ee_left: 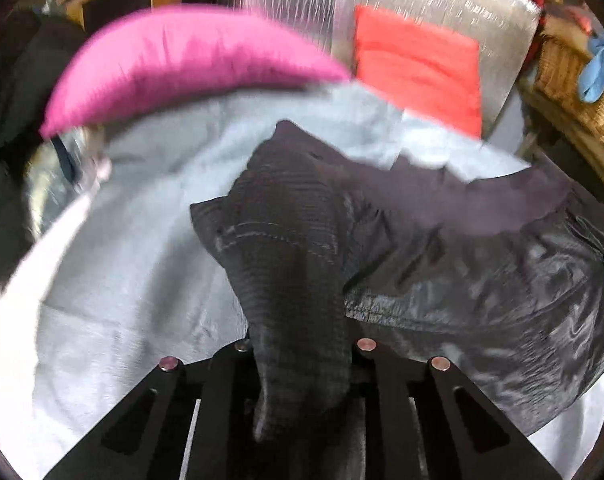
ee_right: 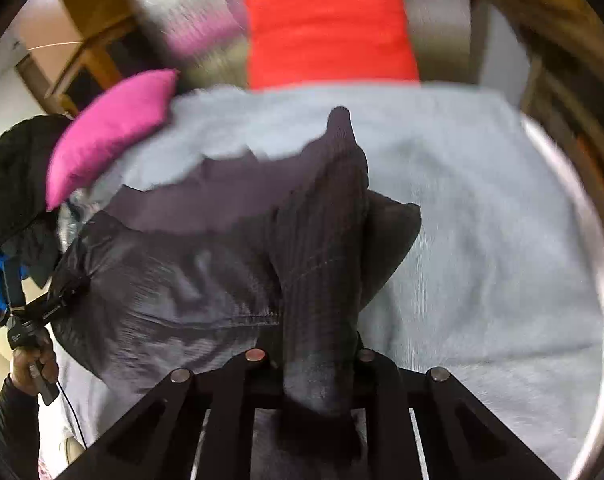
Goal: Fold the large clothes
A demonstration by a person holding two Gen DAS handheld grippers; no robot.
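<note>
Left wrist: left gripper (ee_left: 302, 346) clamped on jacket (ee_left: 482, 272), right gripper (ee_right: 312, 356) likewise; grey sheet (ee_left: 141, 280) beneath, pink pillow (ee_left: 181, 64) 11 o'clock, red cushion (ee_left: 422, 64) 1 o'clock.

Magenta cushion (ee_left: 189, 68) beside red cushion (ee_left: 418, 68); grey blanket (ee_right: 482, 220) beneath; wicker basket (ee_left: 574, 84).
</note>
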